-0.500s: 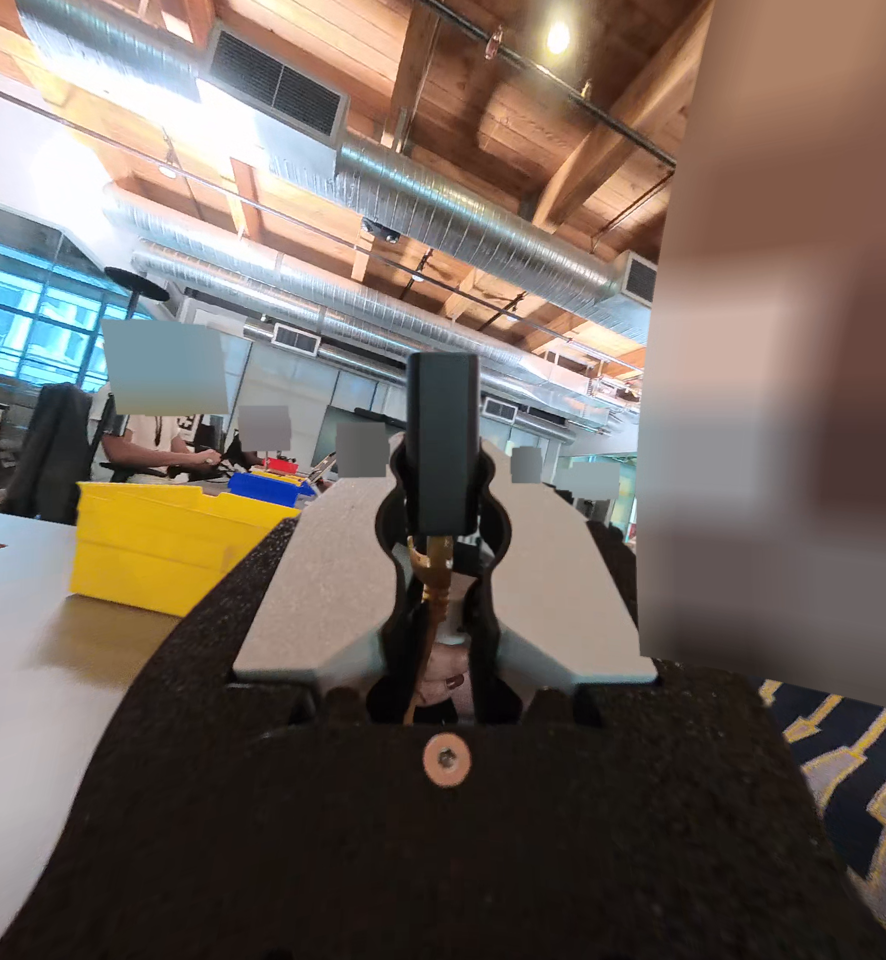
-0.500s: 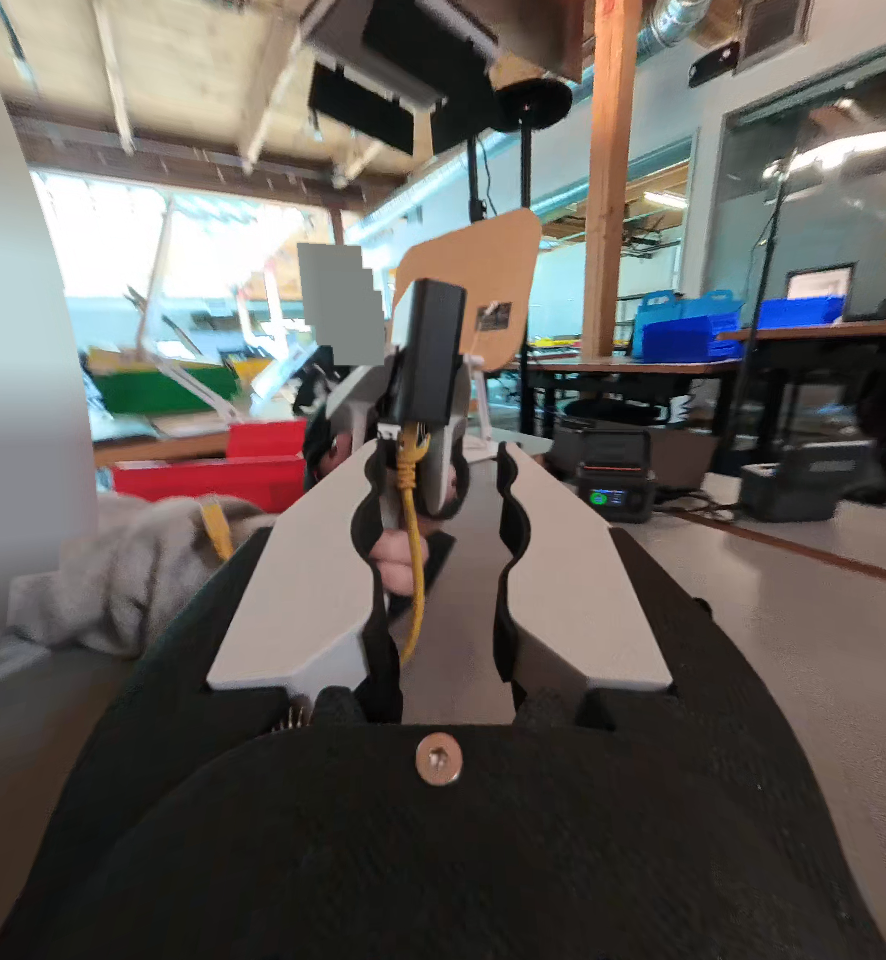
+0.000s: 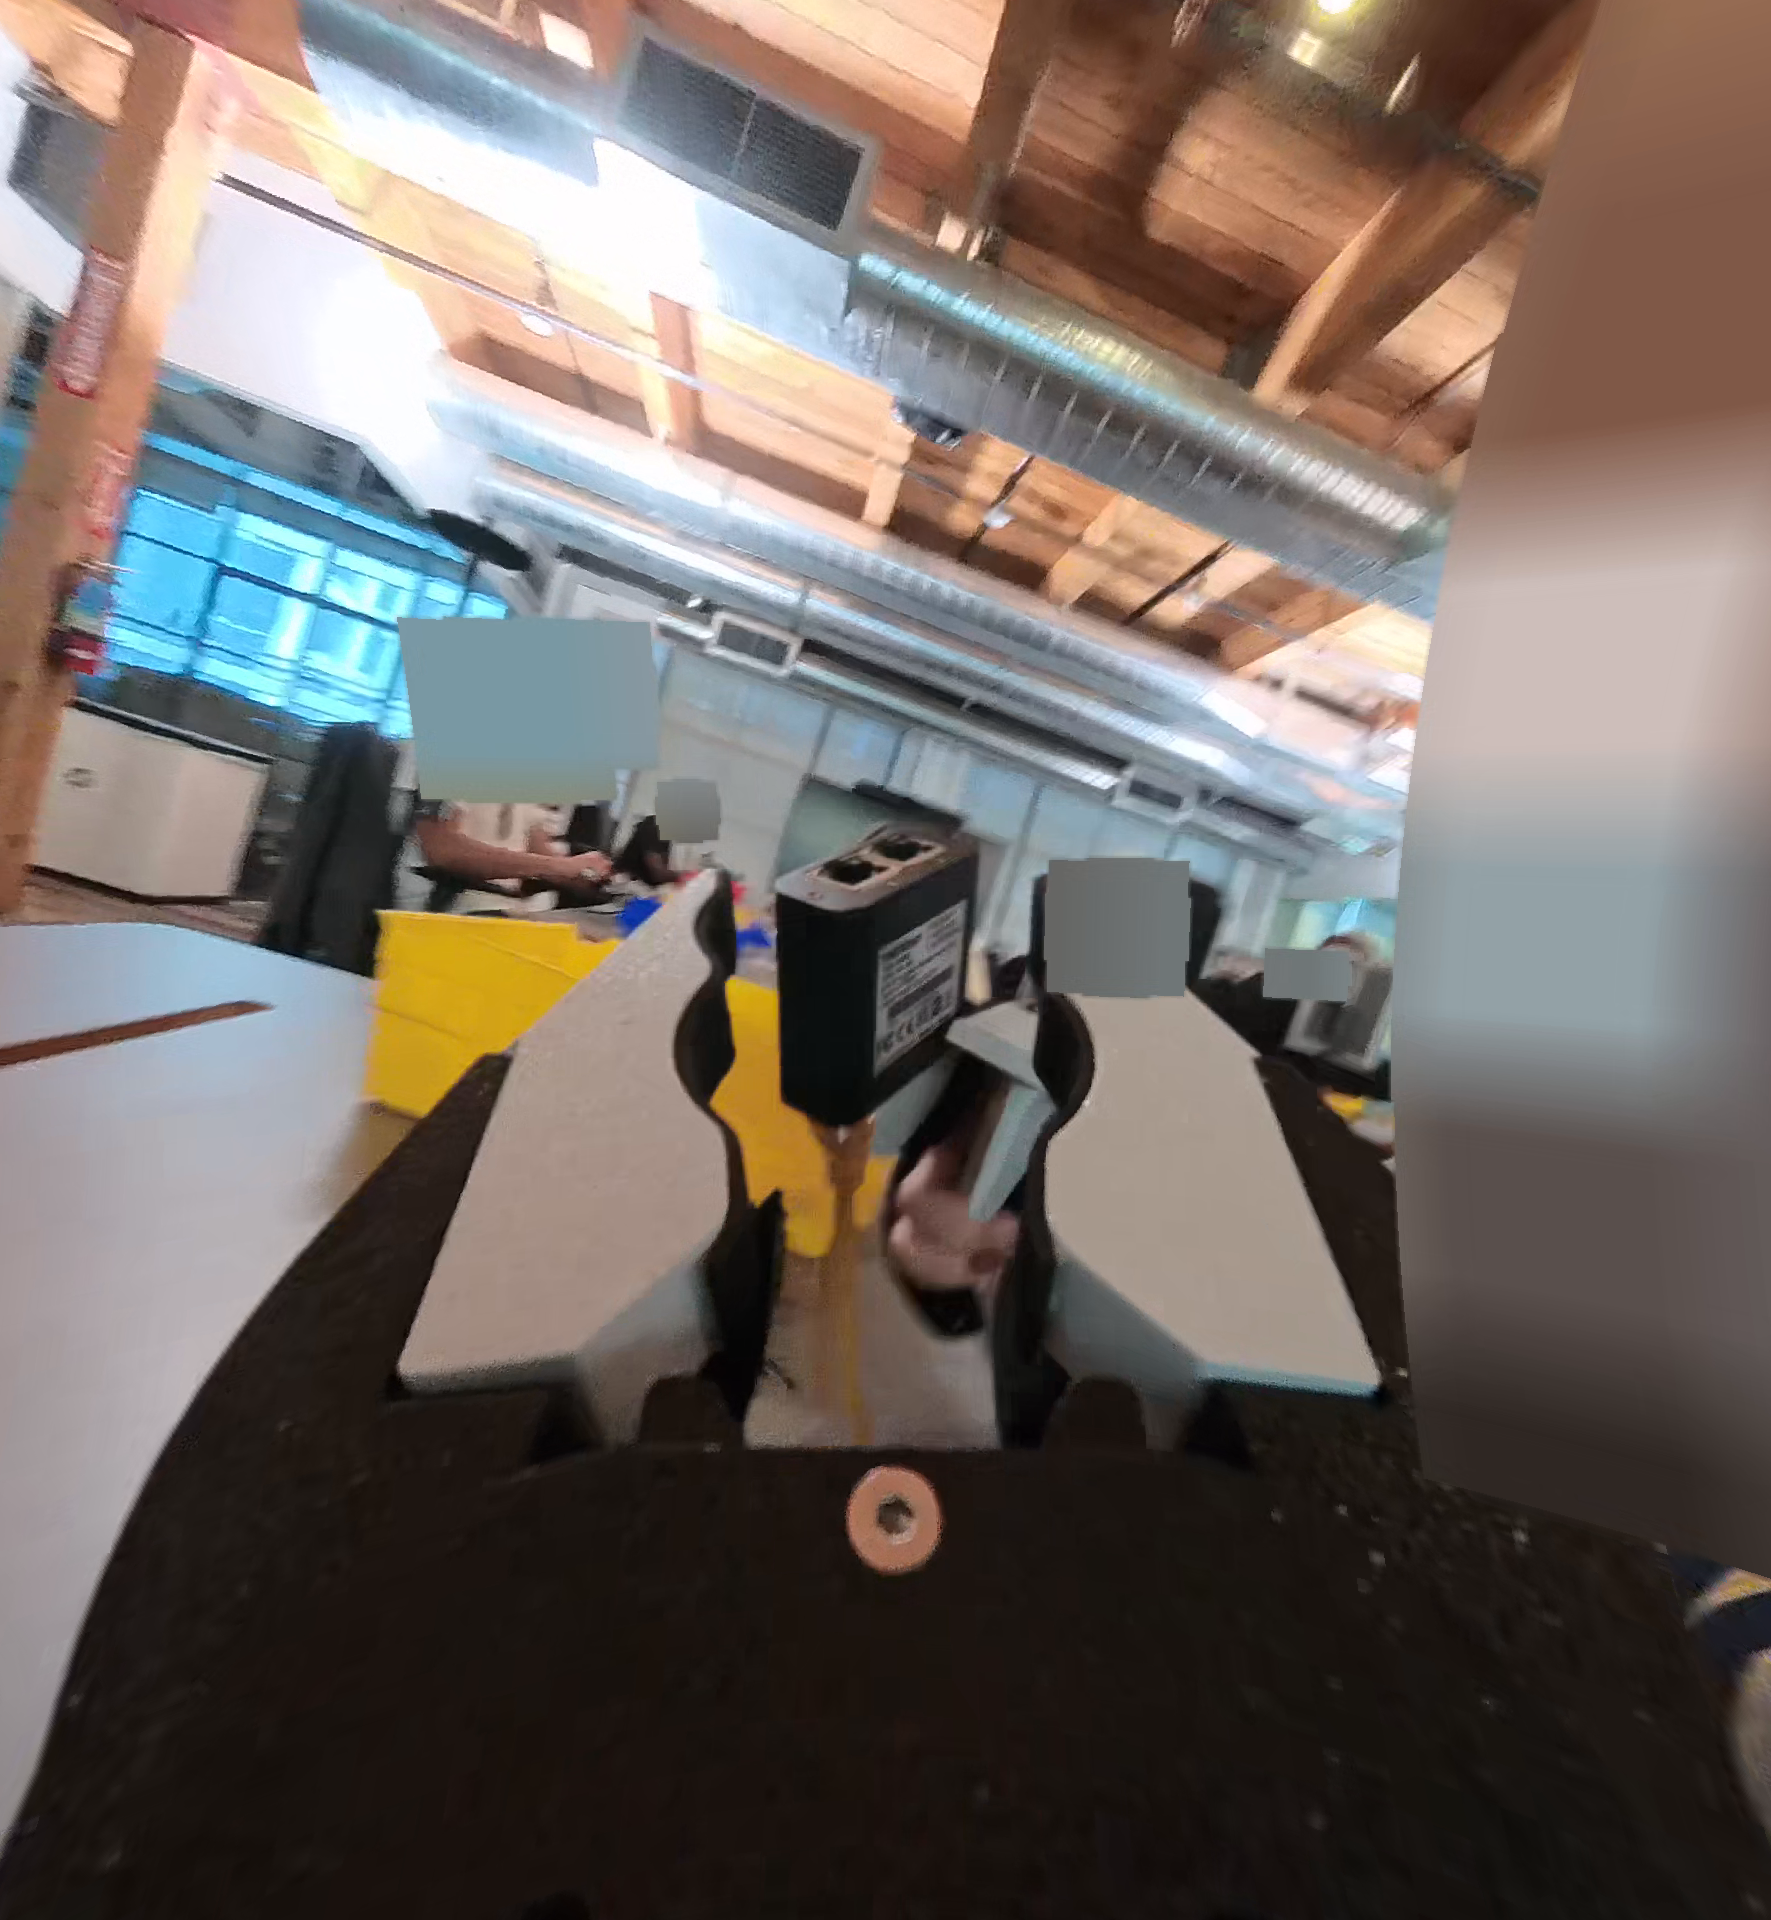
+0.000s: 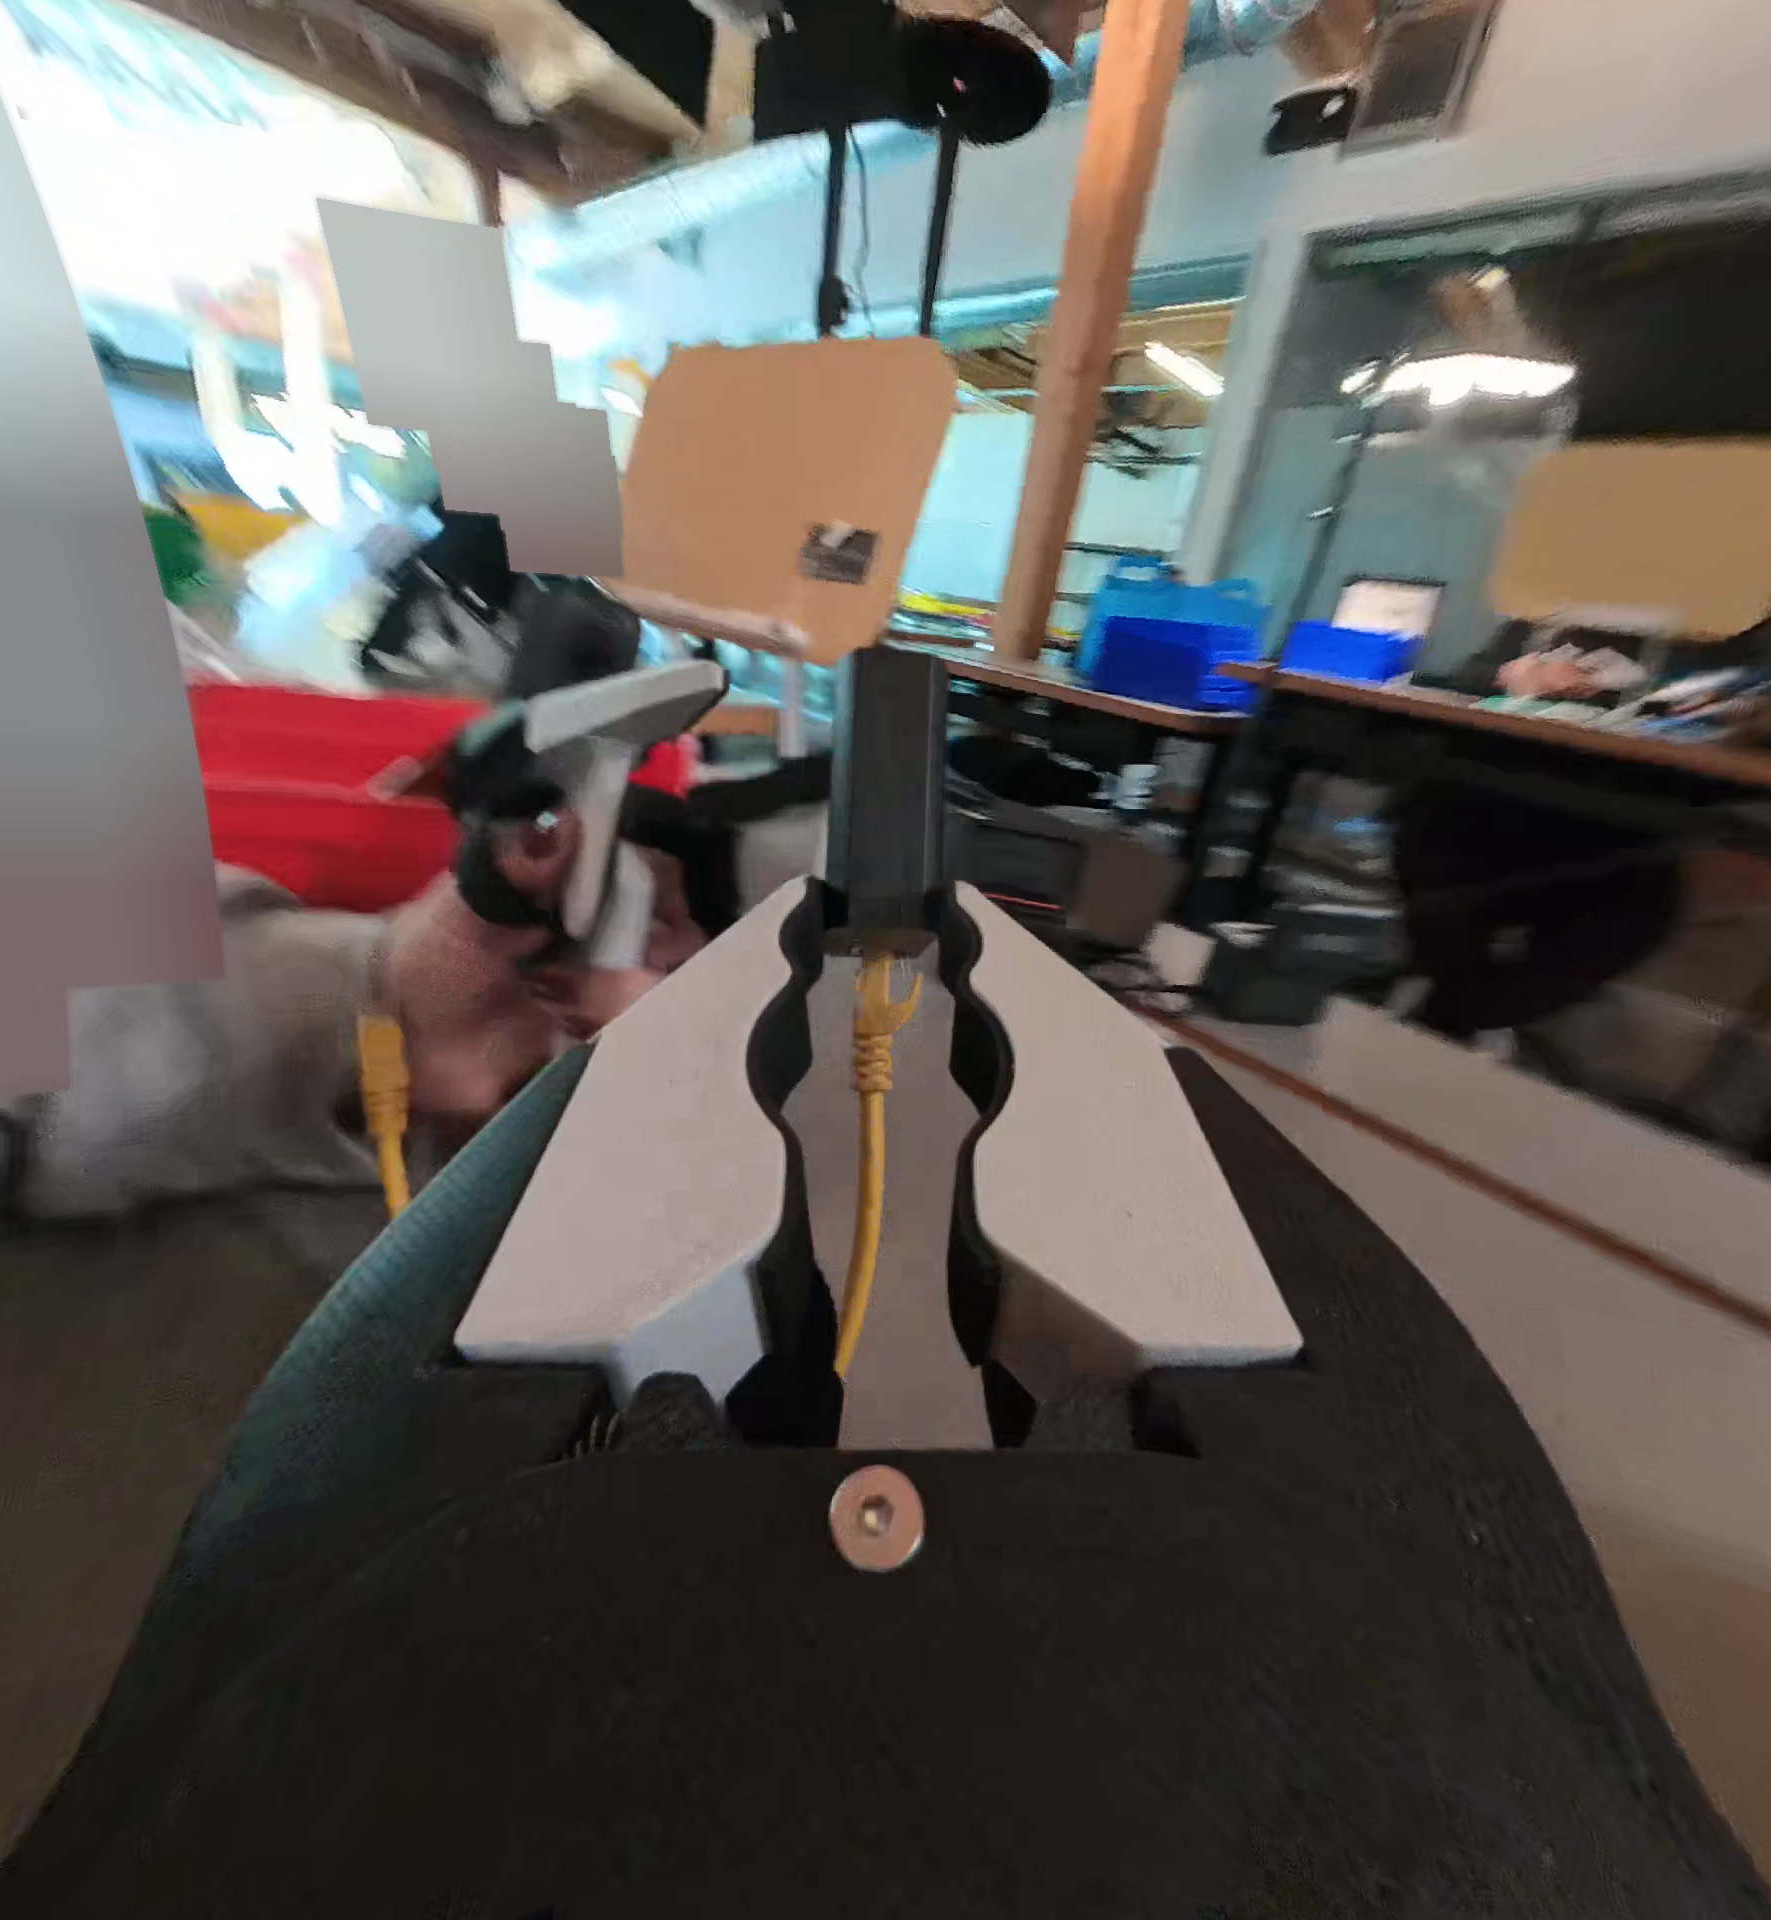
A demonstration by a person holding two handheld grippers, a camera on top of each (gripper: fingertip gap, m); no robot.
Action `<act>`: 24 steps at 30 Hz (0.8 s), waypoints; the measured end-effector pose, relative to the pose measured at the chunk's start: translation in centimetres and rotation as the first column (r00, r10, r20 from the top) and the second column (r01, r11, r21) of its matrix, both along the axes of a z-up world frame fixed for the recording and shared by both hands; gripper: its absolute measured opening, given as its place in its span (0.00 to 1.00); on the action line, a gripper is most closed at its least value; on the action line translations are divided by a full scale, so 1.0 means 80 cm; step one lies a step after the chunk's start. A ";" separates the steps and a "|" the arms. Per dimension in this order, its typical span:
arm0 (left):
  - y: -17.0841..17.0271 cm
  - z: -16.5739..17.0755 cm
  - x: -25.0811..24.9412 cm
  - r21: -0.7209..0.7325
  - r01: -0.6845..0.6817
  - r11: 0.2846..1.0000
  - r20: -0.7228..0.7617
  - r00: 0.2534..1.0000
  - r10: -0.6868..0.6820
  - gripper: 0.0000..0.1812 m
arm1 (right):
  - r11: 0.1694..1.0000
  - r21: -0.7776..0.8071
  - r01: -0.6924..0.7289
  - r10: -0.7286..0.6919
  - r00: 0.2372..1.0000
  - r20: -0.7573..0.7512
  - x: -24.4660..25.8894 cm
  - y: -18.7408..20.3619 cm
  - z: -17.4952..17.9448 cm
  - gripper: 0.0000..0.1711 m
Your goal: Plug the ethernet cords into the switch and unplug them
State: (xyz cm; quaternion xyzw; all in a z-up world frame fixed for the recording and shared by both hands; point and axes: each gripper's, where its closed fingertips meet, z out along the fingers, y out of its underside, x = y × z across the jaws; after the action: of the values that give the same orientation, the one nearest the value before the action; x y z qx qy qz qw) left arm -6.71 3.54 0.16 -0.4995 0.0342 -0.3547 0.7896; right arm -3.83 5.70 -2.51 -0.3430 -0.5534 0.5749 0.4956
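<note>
The right gripper (image 4: 879, 914) clamps one black switch (image 4: 883, 790) with one yellow cord (image 4: 870, 1122) plugged in; a second cord (image 4: 382, 1091) lies apart, seemingly loose. The left gripper (image 3: 886, 945) gapes wide.

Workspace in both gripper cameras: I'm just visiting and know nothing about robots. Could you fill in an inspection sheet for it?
Surface: pale table with one dark seam line.
Job's things: black switch, held upright; its two top ports are empty.
Clutter: yellow bin; red bin.
Grippers: left gripper open, holding nothing; right gripper shut on the switch's lower end.
Cables: yellow cable plugged into the switch's underside; second yellow cable end unplugged, beside the far hand.
Surroundings: desks with blue bins, wooden post, ceiling ducts.
</note>
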 end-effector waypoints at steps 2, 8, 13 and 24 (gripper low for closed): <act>0.004 -0.012 -0.007 -0.032 -0.133 0.991 -0.172 0.977 0.126 0.34 | 0.967 0.219 0.127 -0.124 0.992 -0.030 0.004 0.013 -0.001 0.12; 0.025 -0.065 -0.014 0.122 -0.547 0.828 -0.800 0.439 0.408 0.42 | 0.617 0.730 0.294 -0.285 0.948 -0.142 0.008 0.020 -0.024 0.12; 0.036 -0.100 0.015 0.392 -0.517 0.761 -0.907 -0.078 0.414 0.43 | 0.454 0.868 0.202 -0.220 0.969 -0.110 0.005 -0.002 -0.058 0.12; 0.029 -0.123 0.021 0.411 -0.451 0.792 -0.911 -0.169 0.376 0.21 | 0.551 0.833 0.042 -0.075 0.997 -0.001 0.012 -0.026 -0.085 0.12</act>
State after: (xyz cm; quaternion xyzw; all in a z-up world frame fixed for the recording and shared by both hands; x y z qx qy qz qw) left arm -5.07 5.88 -9.72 -0.6002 0.3998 0.3709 0.5851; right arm -2.86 3.65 -9.32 -0.0962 -0.7561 0.2220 0.6080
